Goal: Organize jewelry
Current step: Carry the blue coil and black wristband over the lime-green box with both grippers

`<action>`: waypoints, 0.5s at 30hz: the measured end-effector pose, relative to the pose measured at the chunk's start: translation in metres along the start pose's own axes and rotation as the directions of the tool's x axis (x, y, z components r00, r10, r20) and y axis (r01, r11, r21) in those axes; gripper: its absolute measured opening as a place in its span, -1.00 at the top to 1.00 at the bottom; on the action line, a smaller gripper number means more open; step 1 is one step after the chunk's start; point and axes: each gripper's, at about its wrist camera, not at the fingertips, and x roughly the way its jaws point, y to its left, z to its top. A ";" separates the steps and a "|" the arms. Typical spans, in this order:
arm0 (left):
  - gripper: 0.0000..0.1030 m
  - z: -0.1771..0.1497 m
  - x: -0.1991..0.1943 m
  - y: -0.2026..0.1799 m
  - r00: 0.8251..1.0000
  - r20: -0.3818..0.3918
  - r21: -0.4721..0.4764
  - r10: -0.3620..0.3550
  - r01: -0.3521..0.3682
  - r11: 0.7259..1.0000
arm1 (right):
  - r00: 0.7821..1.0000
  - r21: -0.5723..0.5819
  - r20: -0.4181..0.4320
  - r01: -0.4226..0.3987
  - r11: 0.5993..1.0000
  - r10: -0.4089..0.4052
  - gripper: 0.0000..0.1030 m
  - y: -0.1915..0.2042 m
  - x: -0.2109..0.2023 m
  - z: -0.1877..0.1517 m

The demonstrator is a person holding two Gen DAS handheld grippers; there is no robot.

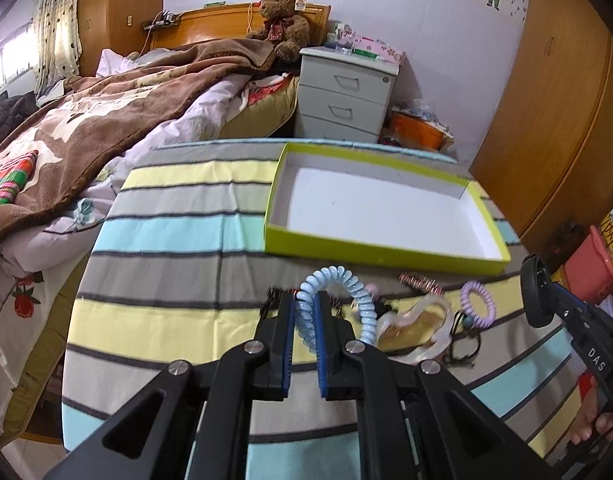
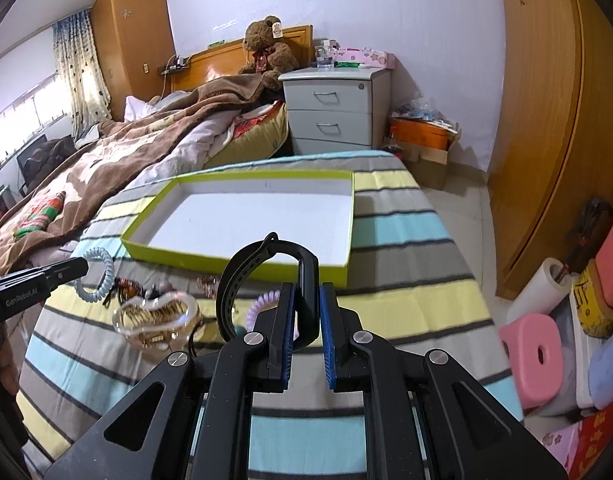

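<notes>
My left gripper (image 1: 305, 300) is shut on a light blue spiral hair tie (image 1: 338, 280), lifted a little above the striped cloth; from the right wrist view the same blue tie (image 2: 102, 276) hangs at the left gripper's tip. My right gripper (image 2: 306, 292) is shut on a black watch band (image 2: 262, 264), held up in front of the tray. The green tray (image 1: 386, 250) (image 2: 242, 258) with a white floor lies empty beyond both. On the cloth remain a clear glass dish (image 1: 416, 332) (image 2: 162, 320), a purple spiral tie (image 1: 477, 305) (image 2: 262, 304) and small clips (image 1: 420, 283).
A striped cloth (image 1: 178, 240) covers the table. The bed with a brown blanket (image 1: 86, 128) lies left; a grey nightstand (image 1: 342, 96) stands behind. Wooden wardrobes (image 2: 546, 120) line the right. Pink stool (image 2: 530, 360), paper roll and boxes crowd the floor at right.
</notes>
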 end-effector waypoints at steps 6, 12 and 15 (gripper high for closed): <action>0.81 0.023 0.003 -0.001 1.000 0.022 0.007 -0.020 0.020 1.000 | 1.000 -0.019 0.003 0.005 1.000 -0.005 0.75 0.003 0.012 0.020; 0.81 0.044 0.015 0.000 0.999 0.027 -0.002 -0.034 0.034 0.999 | 1.000 -0.022 -0.018 0.001 1.000 -0.002 0.75 0.003 0.035 0.038; 0.81 0.055 0.025 0.000 0.999 0.026 -0.009 -0.042 0.042 0.999 | 0.999 -0.015 -0.044 0.002 1.000 -0.003 0.75 0.000 0.052 0.047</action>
